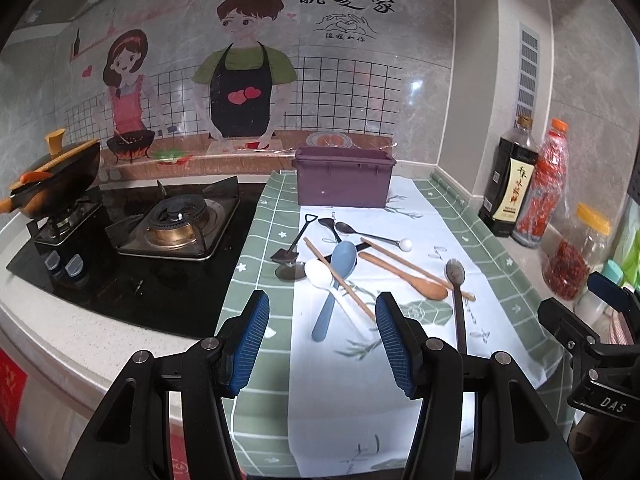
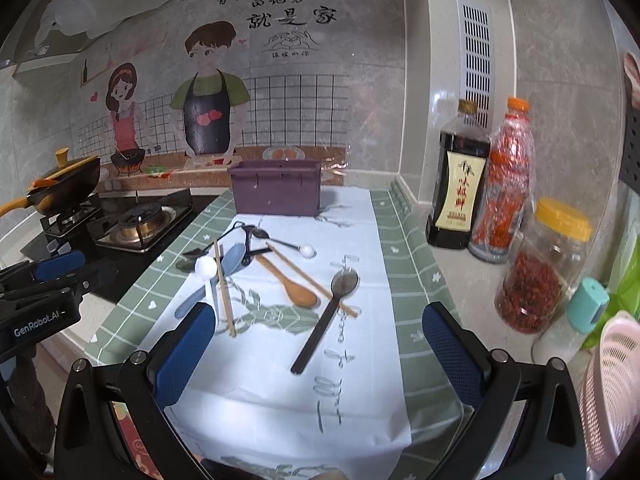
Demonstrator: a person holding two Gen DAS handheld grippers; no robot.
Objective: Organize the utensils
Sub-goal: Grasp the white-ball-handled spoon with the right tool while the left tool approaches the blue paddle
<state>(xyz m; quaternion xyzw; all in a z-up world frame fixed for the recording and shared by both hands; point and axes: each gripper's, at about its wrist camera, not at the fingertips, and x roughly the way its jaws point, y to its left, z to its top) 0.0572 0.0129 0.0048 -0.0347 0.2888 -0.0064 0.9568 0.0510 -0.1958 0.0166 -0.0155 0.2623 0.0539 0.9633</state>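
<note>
Utensils lie scattered on a white and green cloth point(image 1: 420, 360) point(image 2: 280, 392): a blue spoon point(image 1: 334, 280) point(image 2: 234, 258), a white spoon point(image 1: 320, 274) point(image 2: 207, 268), a wooden spoon point(image 1: 416, 280) point(image 2: 292, 286), chopsticks point(image 1: 340, 280) point(image 2: 224, 292), a black-handled spoon point(image 1: 458, 300) point(image 2: 324, 320) and small dark spoons point(image 1: 352, 230) point(image 2: 260, 234). A purple box point(image 1: 344, 176) point(image 2: 276, 188) stands behind them. My left gripper point(image 1: 322, 344) hangs open in front of the blue spoon's handle. My right gripper point(image 2: 320, 356) is open above the black spoon's handle. Neither holds anything.
A gas stove point(image 1: 176, 220) point(image 2: 140, 224) and a wok point(image 1: 56, 184) point(image 2: 64, 184) sit to the left. A soy sauce bottle point(image 1: 510, 184) point(image 2: 458, 184), a red bottle point(image 1: 544, 188) point(image 2: 504, 188) and a chilli jar point(image 1: 576, 256) point(image 2: 540, 268) line the right wall. A pink basket point(image 2: 616, 392) is at the near right.
</note>
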